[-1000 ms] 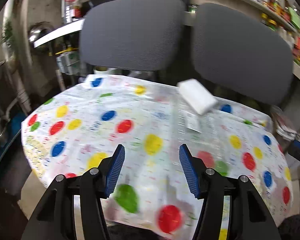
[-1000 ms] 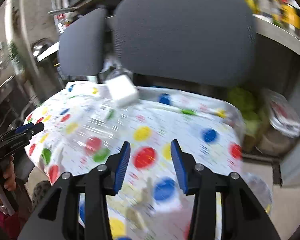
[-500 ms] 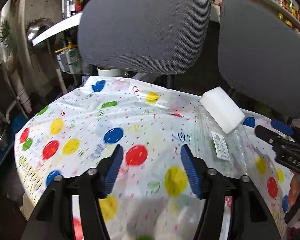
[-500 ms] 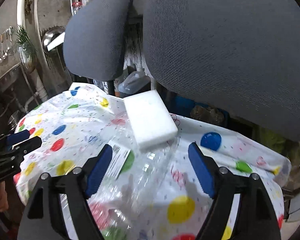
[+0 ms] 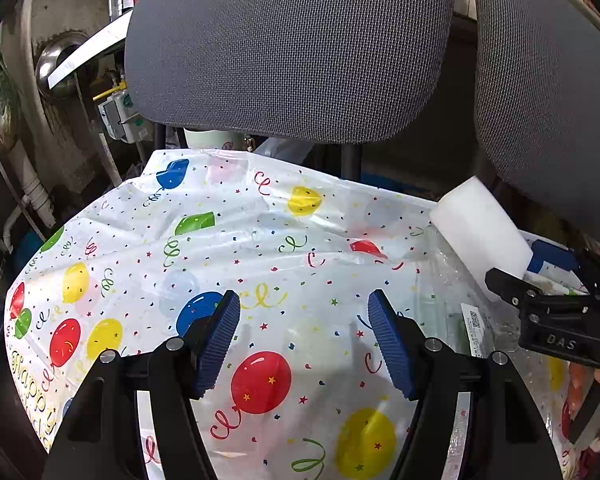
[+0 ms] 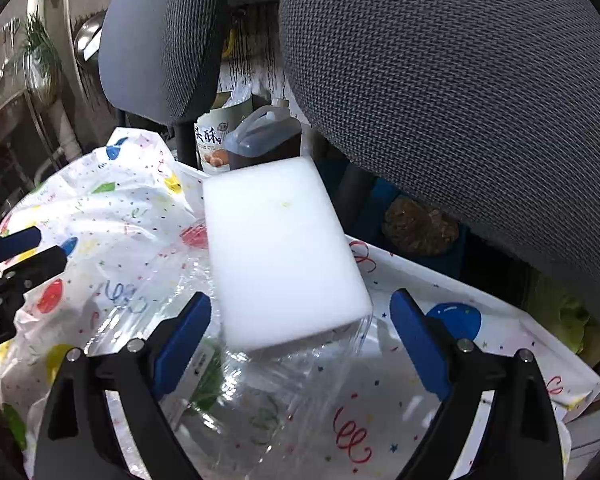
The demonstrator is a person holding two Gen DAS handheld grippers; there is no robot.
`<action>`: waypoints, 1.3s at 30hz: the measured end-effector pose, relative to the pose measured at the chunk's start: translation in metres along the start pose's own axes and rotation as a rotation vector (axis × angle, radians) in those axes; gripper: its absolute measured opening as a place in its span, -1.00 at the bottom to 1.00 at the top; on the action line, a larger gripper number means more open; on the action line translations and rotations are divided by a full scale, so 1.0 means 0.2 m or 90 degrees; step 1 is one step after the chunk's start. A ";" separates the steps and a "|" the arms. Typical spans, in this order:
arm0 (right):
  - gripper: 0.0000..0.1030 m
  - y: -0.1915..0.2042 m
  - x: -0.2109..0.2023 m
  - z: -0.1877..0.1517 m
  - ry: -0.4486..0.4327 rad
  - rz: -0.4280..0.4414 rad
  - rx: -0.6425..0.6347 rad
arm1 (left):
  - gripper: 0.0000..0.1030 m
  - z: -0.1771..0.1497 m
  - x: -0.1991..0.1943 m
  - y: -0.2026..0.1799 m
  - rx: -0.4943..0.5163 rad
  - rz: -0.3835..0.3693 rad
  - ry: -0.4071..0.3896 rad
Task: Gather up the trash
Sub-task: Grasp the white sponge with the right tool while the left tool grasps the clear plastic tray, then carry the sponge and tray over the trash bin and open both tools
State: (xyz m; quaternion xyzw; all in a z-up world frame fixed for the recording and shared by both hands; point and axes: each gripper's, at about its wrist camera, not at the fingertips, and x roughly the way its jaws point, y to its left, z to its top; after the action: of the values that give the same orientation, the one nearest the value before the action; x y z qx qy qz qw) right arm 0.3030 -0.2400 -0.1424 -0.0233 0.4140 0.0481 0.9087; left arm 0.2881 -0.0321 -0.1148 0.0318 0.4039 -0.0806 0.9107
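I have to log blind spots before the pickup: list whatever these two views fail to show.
- Clear plastic bag, right wrist view: contents unclear through glare; near end hidden behind the right gripper.
- Label on it, left wrist view: print too small to read.
- White foam block: underside hidden; left wrist view, near corner covered by the other gripper.
- Balloon tablecloth: table beneath it fully covered.
- Left gripper: open over bare cloth.
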 end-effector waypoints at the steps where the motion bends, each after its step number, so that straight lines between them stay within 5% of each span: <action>1: 0.57 0.00 0.01 0.00 0.003 -0.003 -0.004 | 0.31 -0.01 0.00 0.00 0.000 0.000 0.002; 4: 0.36 0.01 -0.02 0.00 0.002 -0.007 -0.009 | 0.31 -0.02 -0.02 0.00 -0.002 -0.001 0.003; 11: 0.31 0.00 -0.34 -0.03 -0.064 -0.024 0.011 | 0.31 -0.08 -0.18 -0.03 0.000 -0.038 -0.003; 16: 0.31 -0.12 -0.66 -0.20 -0.093 -0.060 0.067 | 0.25 -0.17 -0.23 -0.16 0.032 -0.084 0.014; 23: 0.31 -0.28 -0.98 -0.55 -0.100 -0.095 0.142 | -0.33 -0.24 -0.17 -0.34 0.075 -0.116 0.053; 30: 0.32 -0.38 -1.15 -0.74 -0.100 -0.128 0.180 | -0.67 -0.26 -0.15 -0.41 0.103 -0.106 0.065; 39: 0.32 -0.39 -1.33 -0.87 -0.128 -0.120 0.206 | -0.88 -0.29 -0.58 -0.36 0.080 -0.144 -0.037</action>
State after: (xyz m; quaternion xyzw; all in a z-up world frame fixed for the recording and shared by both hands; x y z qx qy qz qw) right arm 0.0072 -0.3499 -0.0551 0.0896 0.3195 -0.1022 0.9378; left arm 0.1572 -0.0813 -0.0675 0.0408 0.3722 -0.2086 0.9035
